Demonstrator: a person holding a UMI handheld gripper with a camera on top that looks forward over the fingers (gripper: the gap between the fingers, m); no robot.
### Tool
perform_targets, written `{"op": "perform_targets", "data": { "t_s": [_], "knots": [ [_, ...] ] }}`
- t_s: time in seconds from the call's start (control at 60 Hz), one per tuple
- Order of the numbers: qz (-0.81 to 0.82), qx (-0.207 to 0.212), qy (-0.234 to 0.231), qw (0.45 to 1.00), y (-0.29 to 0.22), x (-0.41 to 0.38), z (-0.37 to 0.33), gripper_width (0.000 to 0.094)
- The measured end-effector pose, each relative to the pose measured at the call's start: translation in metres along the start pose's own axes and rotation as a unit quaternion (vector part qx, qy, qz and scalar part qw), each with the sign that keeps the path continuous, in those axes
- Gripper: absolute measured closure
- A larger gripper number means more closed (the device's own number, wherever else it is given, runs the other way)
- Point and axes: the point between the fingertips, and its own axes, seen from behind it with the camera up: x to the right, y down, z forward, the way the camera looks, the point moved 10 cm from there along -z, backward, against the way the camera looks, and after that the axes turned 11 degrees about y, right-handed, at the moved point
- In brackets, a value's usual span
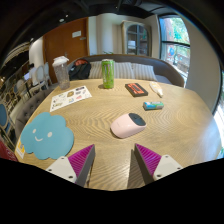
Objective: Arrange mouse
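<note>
A pale pink computer mouse with a dark top patch lies on the round wooden table, just ahead of my fingers and a little right of the middle. A light blue cloud-shaped mouse mat lies on the table to the left of the mouse, ahead of my left finger. My gripper is open and empty, with bare table between the purple pads. The fingers stand short of the mouse and do not touch it.
A green cylinder stands at the far side of the table. A printed sheet lies at the far left, a dark flat item and a small teal object beyond the mouse. A sofa, cabinets and windows stand behind.
</note>
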Motion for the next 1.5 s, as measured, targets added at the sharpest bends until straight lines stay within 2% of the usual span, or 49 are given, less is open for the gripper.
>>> {"op": "perform_targets", "data": {
  "t_s": [0.067, 0.383, 0.567, 0.65, 0.717, 0.8, 0.967, 0.983, 1.0, 1.15, 1.3, 1.5],
  "knots": [
    [-0.003, -0.005, -0.009, 1.000, -0.003, 0.006, 0.016, 0.0122],
    [-0.051, 0.027, -0.063, 0.996, -0.043, 0.012, 0.065, 0.0135],
    [-0.057, 0.037, -0.073, 0.995, -0.070, 0.001, 0.095, 0.0146],
    [-0.057, 0.043, -0.071, 0.995, -0.079, -0.005, 0.105, 0.0214],
    [-0.053, 0.046, -0.061, 0.996, -0.082, -0.007, 0.110, 0.0384],
    [-0.046, 0.043, -0.053, 0.997, -0.083, -0.009, 0.111, 0.0422],
    [-0.029, -0.006, -0.022, 0.999, -0.093, -0.010, 0.101, 0.0549],
    [-0.026, -0.004, -0.018, 0.999, -0.095, -0.011, 0.096, 0.0549],
    [-0.022, 0.000, -0.018, 1.000, -0.098, -0.014, 0.090, 0.0596],
    [0.016, 0.044, -0.008, 0.999, -0.124, -0.068, 0.013, 0.0596],
    [0.018, 0.054, -0.005, 0.998, -0.100, -0.157, -0.030, 0.0598],
    [0.019, 0.012, -0.018, 1.000, -0.031, -0.247, -0.034, 0.0597]
  ]
}}
